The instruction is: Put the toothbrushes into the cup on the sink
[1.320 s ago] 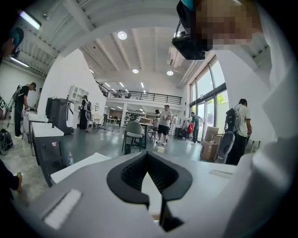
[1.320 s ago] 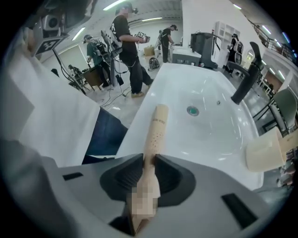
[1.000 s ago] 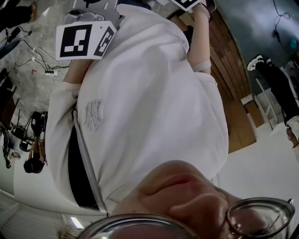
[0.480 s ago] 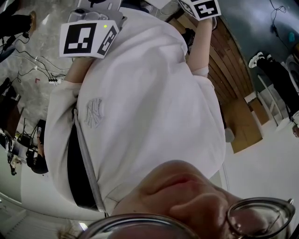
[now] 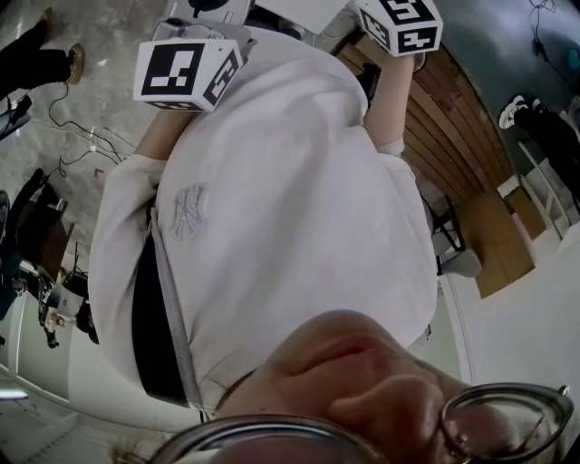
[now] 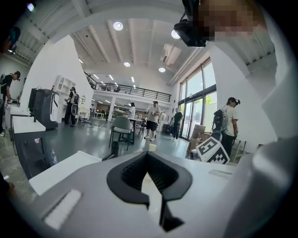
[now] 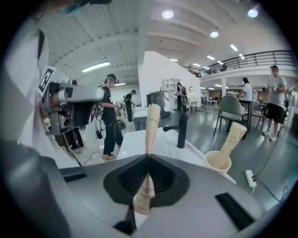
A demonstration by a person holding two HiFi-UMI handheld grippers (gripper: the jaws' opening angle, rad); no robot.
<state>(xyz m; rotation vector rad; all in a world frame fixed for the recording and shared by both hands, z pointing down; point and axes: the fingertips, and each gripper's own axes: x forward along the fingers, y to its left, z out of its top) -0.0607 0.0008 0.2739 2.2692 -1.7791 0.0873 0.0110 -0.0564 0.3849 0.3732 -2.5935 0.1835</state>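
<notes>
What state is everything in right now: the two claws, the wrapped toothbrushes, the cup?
Left gripper: jaws together, nothing between them.
Right gripper: shut on a wrapped toothbrush.
Cup: upright, holding one toothbrush.
Second toothbrush: wrapped, leaning in the cup.

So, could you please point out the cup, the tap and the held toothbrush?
cup (image 7: 215,165): right gripper view, front wall.
tap (image 7: 182,132): right gripper view, upright stem.
held toothbrush (image 7: 152,125): right gripper view, wrapped shaft.

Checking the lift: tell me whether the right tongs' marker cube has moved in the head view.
Yes. The cube has come further into frame, down and right against the sleeve.
</notes>
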